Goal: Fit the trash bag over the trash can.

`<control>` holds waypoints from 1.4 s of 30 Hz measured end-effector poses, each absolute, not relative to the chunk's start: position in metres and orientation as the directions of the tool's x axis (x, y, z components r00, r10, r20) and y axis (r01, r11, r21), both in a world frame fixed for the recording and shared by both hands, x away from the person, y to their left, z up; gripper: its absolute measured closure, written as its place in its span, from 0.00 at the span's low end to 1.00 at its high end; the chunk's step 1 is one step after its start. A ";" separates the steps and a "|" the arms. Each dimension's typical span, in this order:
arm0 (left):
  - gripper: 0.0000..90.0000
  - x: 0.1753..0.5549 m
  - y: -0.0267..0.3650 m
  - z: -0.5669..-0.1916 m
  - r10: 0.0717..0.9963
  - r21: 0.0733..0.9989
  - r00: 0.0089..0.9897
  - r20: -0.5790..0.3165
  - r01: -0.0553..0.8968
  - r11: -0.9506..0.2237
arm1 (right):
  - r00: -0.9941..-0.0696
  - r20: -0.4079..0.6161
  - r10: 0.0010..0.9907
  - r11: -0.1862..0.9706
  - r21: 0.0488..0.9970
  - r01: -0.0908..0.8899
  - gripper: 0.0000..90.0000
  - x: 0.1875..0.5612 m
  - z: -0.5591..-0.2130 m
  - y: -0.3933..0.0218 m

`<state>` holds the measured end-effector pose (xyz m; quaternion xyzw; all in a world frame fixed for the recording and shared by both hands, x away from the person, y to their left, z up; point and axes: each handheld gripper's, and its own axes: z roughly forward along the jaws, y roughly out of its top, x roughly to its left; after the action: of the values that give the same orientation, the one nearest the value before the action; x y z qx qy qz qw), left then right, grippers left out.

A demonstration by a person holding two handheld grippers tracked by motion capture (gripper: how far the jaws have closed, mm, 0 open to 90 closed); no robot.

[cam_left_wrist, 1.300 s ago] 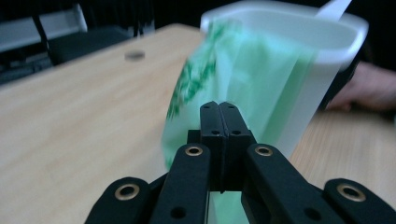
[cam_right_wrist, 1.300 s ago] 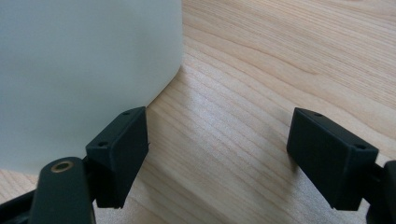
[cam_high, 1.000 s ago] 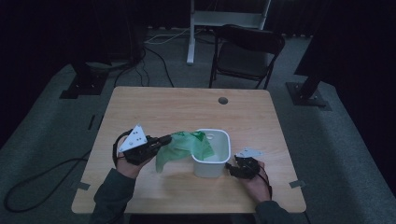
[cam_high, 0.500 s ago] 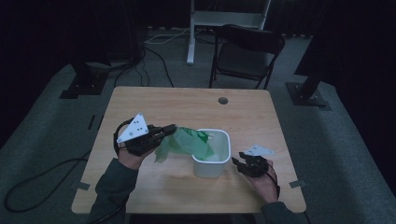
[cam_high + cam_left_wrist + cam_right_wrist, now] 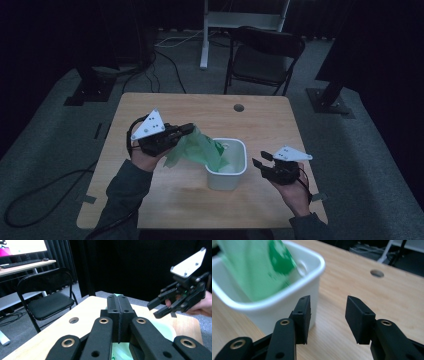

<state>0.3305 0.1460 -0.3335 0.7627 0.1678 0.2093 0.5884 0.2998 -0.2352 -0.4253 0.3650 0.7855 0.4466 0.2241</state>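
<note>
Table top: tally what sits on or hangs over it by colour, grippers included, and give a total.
Green: 1, the plastic bag, pinched in the left gripper, trailing into the bin.
White: 1, the bin.
Black: 2, the left gripper and the right gripper, whose fingers stand apart, holding nothing.
Total: 4.

In the right gripper view the green bag (image 5: 254, 267) is smeared with blur and cut off by the top edge, and it hides the inside of the white tub (image 5: 294, 293), so nothing can be made out lying in there. In the left gripper view the shut left tongs (image 5: 119, 315) cover most of the bag and the near rim of the tub. From the high view the print on the bag is too small to read.
</note>
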 end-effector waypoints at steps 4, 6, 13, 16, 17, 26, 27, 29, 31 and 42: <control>1.00 0.334 0.139 -0.331 0.496 0.966 0.859 0.125 0.009 -0.258 | -0.665 -0.044 0.746 0.343 0.881 0.326 0.59 0.296 -0.403 -0.226; 1.00 0.335 0.133 -0.328 0.486 0.966 0.865 0.123 0.008 -0.258 | -0.682 -0.056 0.729 0.354 0.884 0.306 0.59 0.295 -0.396 -0.221; 1.00 0.338 0.123 -0.326 0.474 0.961 0.870 0.132 0.005 -0.277 | -0.722 -0.052 0.690 0.358 0.892 0.278 0.59 0.296 -0.385 -0.208; 1.00 0.338 0.118 -0.326 0.470 0.961 0.874 0.125 0.011 -0.276 | -0.732 -0.050 0.679 0.360 0.892 0.274 0.59 0.297 -0.383 -0.205; 1.00 0.339 0.114 -0.327 0.468 0.960 0.875 0.125 0.012 -0.280 | -0.745 -0.048 0.666 0.370 0.888 0.273 0.59 0.299 -0.383 -0.202; 1.00 0.339 0.100 -0.329 0.453 0.960 0.884 0.117 0.016 -0.279 | -0.773 -0.052 0.632 0.382 0.889 0.253 0.52 0.299 -0.381 -0.185; 1.00 0.338 0.098 -0.329 0.450 0.961 0.886 0.114 0.016 -0.276 | -0.777 -0.047 0.628 0.379 0.891 0.252 0.52 0.299 -0.380 -0.184; 1.00 0.338 0.096 -0.329 0.444 0.961 0.888 0.115 0.014 -0.278 | -0.781 -0.044 0.623 0.375 0.893 0.250 0.52 0.300 -0.379 -0.182; 1.00 0.337 0.092 -0.329 0.437 0.959 0.892 0.118 0.011 -0.283 | -0.793 -0.033 0.609 0.368 0.897 0.246 0.51 0.300 -0.377 -0.178; 1.00 0.334 0.079 -0.332 0.399 0.957 0.909 0.121 0.001 -0.292 | -0.815 -0.034 0.578 0.364 0.905 0.221 0.60 0.316 -0.367 -0.147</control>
<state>0.3337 0.0789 -0.3315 0.7851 0.1273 0.1713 0.5814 0.3156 -0.1469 -0.3666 0.2476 0.8067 0.5067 0.1764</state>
